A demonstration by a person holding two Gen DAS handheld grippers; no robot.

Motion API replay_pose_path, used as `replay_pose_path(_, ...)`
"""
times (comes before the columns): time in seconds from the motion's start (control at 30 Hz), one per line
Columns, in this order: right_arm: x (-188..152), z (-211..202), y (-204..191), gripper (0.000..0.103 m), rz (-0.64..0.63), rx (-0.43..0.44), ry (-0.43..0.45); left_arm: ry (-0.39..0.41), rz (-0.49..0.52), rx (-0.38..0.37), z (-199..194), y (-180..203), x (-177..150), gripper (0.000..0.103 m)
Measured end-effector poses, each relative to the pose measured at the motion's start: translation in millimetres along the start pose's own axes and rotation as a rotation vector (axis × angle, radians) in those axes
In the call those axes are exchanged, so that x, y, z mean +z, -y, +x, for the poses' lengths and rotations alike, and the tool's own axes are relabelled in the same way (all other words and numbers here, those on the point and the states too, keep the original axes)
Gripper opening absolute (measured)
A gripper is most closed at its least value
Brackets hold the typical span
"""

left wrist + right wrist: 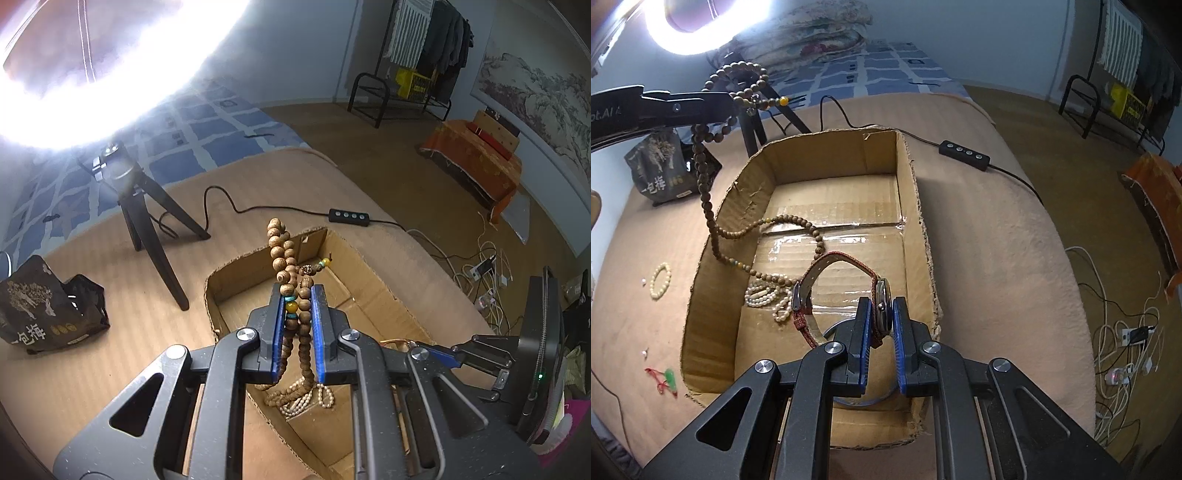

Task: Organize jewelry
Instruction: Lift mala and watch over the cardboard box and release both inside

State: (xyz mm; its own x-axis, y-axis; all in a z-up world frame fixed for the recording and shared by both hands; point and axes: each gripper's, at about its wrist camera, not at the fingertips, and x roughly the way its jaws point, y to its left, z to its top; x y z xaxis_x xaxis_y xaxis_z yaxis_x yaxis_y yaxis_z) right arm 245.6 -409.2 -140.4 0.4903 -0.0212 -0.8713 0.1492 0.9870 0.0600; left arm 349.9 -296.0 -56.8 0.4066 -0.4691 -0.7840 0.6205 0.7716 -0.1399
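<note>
The left tool (298, 295) is clamped on a long strand of wooden beads (284, 258), with its blue pads pressed against the bunched loops. Part of the strand rises above the fingertips, and the rest hangs down over the near wall of the cardboard box (912, 177) and trails across the box floor. The right tool (881, 310) is closed on the case of a wristwatch (882, 306), which stands on edge between its pads above the box floor; the reddish woven strap arcs away ahead of the fingertips, towards the pale bead bracelets (764, 295) lying inside. Outside the box, on the tan blanket (979, 229), lie a cream bead bracelet (660, 280) and a green pendant on red cord (666, 380), well apart from both tools.
</note>
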Motion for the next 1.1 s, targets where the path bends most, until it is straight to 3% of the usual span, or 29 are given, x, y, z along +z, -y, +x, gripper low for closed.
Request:
replay_pose_path(0.1,0,-1,-3,0.012,-0.006,0.001,0.002,-0.019,0.004,-0.011,-1,0,-1,0.012)
replay_pose_path(0.17,0,-4,-5,0.032,-0.011,-0.003,0.006,-0.021,0.001,-0.011,-1,-1,-2,0.013)
replay_pose_path(0.23,0,-8,-6,0.042,-0.011,-0.006,0.026,-0.016,-0.008,-0.012,-3,-1,-2,0.014)
replay_pose_path(0.73,-1,-38,-19,0.042,-0.014,-0.010,0.063,0.033,-0.007,0.039,-53,-14,-15,0.014)
replay_pose_path(1.1,-11,-75,-54,0.042,-0.053,0.049,0.095,0.030,0.010,0.118,-114,-49,-56,0.014)
